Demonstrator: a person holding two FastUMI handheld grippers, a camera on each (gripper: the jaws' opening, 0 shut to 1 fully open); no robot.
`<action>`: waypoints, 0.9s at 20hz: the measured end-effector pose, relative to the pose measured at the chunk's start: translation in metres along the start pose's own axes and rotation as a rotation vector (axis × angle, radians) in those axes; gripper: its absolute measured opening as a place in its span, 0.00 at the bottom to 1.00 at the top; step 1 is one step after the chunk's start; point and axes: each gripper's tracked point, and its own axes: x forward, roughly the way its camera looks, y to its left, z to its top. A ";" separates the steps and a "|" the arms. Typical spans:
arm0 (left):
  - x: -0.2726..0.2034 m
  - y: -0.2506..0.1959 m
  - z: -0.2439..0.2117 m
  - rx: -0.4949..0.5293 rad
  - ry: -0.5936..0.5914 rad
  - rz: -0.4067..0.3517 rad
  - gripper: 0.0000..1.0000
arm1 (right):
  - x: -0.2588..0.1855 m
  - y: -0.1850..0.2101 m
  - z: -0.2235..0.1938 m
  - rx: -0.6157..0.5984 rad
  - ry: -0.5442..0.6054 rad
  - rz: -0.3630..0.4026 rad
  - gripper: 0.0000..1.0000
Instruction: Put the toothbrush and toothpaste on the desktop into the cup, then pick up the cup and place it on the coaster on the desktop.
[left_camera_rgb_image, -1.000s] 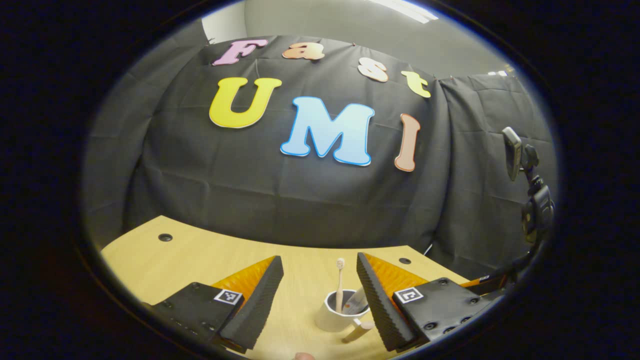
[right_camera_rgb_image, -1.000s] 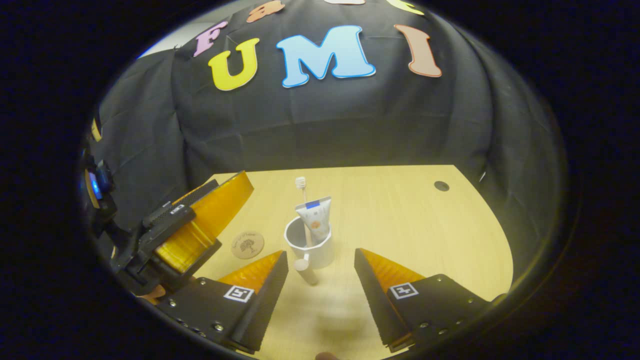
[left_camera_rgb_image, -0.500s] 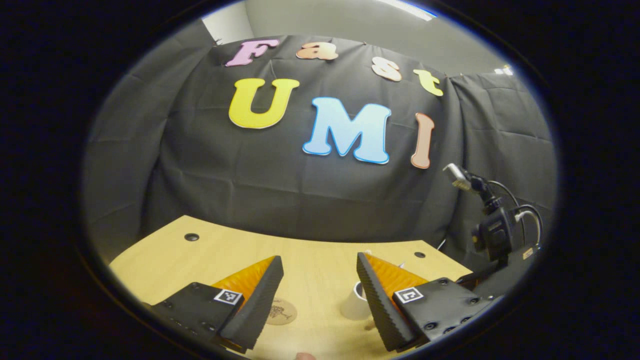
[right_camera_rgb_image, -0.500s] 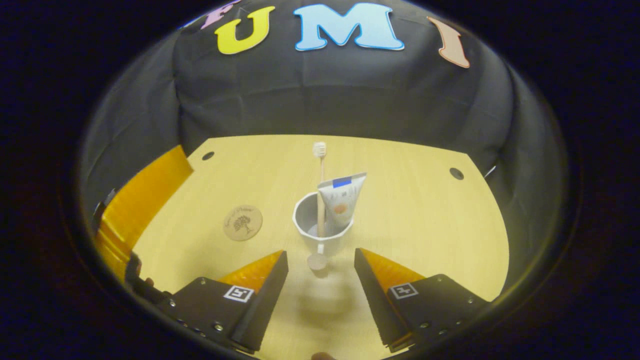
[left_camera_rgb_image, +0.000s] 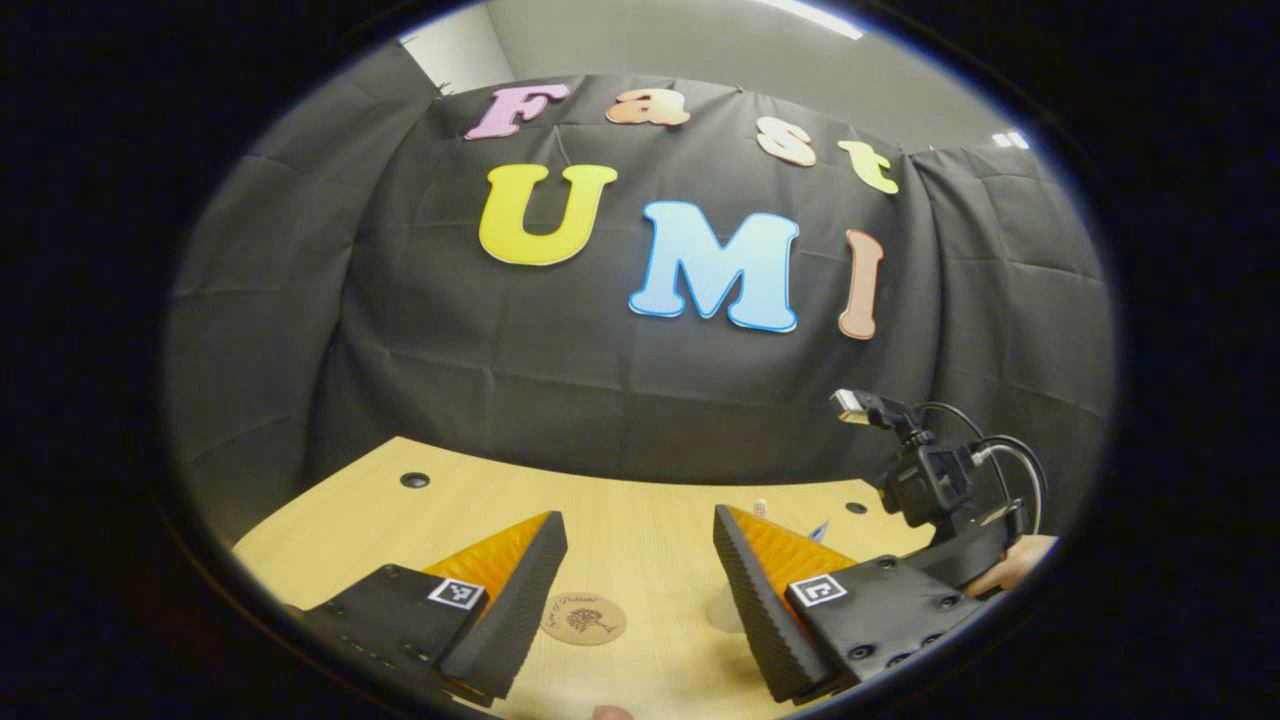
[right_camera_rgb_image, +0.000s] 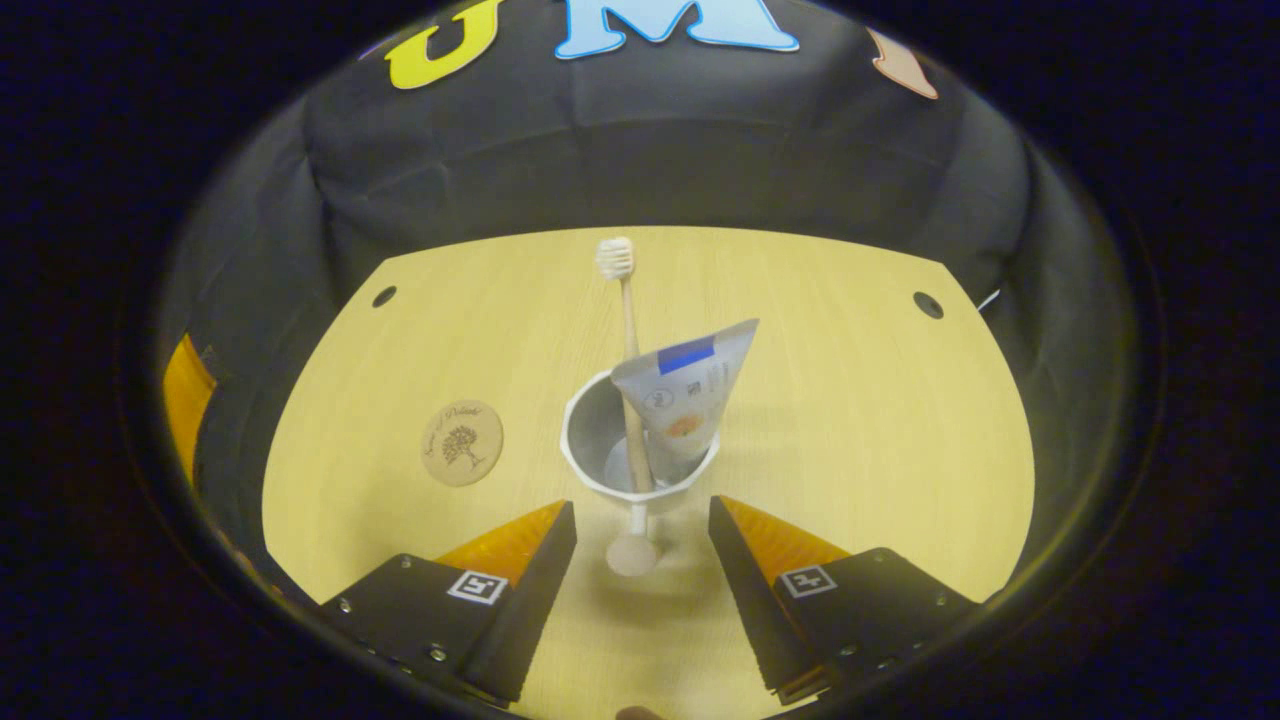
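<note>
Loading done: wooden-handled toothbrush (right_camera_rgb_image: 627, 330) and grey toothpaste tube (right_camera_rgb_image: 685, 400) upright in white handled cup (right_camera_rgb_image: 590, 455), right of round cork coaster (right_camera_rgb_image: 462, 442). Right gripper (right_camera_rgb_image: 640, 535) spread, straddling cup handle. Left gripper (left_camera_rgb_image: 640, 570) spread, empty. Next, probably: clamp handle, lift, shift onto coaster.

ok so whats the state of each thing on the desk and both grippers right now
toothbrush: upright in the cup, head up
toothpaste: in the cup, leaning right
cup: standing on the desk, off the coaster
coaster: flat, bare, left of the cup
right gripper: open, handle between fingers
left gripper: open, above the coaster
</note>
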 end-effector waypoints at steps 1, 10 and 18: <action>-0.002 0.000 0.000 -0.003 0.006 -0.001 0.95 | 0.004 -0.001 0.000 -0.001 0.014 -0.006 0.83; -0.012 0.001 -0.011 -0.026 0.051 -0.017 0.95 | 0.035 0.004 -0.015 -0.003 0.175 -0.028 0.83; -0.021 0.013 -0.011 -0.045 0.052 -0.003 0.95 | 0.049 -0.003 -0.024 -0.041 0.234 -0.079 0.57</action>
